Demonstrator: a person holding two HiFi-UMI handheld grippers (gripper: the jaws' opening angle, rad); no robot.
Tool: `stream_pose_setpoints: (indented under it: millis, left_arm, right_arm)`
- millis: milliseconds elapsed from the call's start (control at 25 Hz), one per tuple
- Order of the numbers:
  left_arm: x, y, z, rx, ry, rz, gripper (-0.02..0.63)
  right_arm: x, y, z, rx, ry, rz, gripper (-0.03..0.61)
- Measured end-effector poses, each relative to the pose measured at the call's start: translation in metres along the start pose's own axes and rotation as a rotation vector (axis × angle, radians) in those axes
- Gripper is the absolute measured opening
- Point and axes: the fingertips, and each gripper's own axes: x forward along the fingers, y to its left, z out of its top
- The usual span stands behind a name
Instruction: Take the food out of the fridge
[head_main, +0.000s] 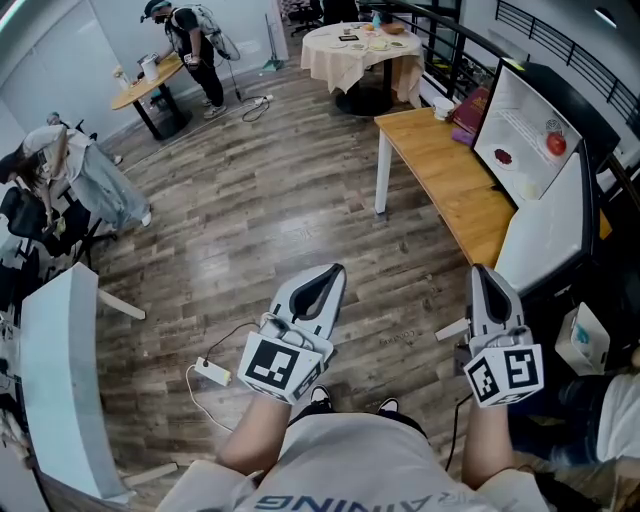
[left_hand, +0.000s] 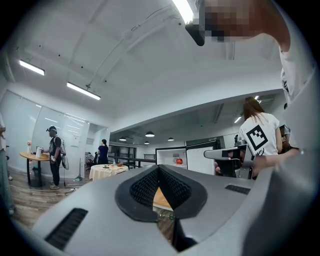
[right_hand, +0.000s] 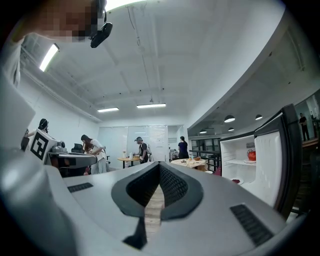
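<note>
A small white fridge (head_main: 530, 130) stands open at the right, its door (head_main: 548, 232) swung toward me. Inside, a red round fruit (head_main: 556, 144) sits on a shelf and a dark red piece of food (head_main: 503, 157) lies lower down. The fruit (right_hand: 252, 155) also shows in the right gripper view, and the fridge (left_hand: 172, 157) shows far off in the left gripper view. My left gripper (head_main: 330, 272) and right gripper (head_main: 482, 270) are held level in front of my waist, well short of the fridge. Both are shut and hold nothing.
A wooden table (head_main: 440, 160) runs beside the fridge. A round clothed table (head_main: 362, 50) stands at the back, with people at the far left (head_main: 190, 40) and left edge (head_main: 80, 170). A power strip (head_main: 212, 372) lies on the floor; a white panel (head_main: 60, 380) stands left.
</note>
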Motion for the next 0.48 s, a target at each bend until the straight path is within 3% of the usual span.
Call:
stream_pose_setpoints:
  millis: [240, 480]
  left_arm:
    - [-0.003, 0.008, -0.003, -0.004, 0.007, 0.011, 0.009]
    - [-0.02, 0.038, -0.01, 0.003, 0.021, 0.028, 0.008]
  right_arm:
    - [0.006, 0.002, -0.003, 0.003, 0.005, 0.008, 0.02]
    - [0.023, 0.031, -0.007, -0.012, 0.016, 0.025, 0.018]
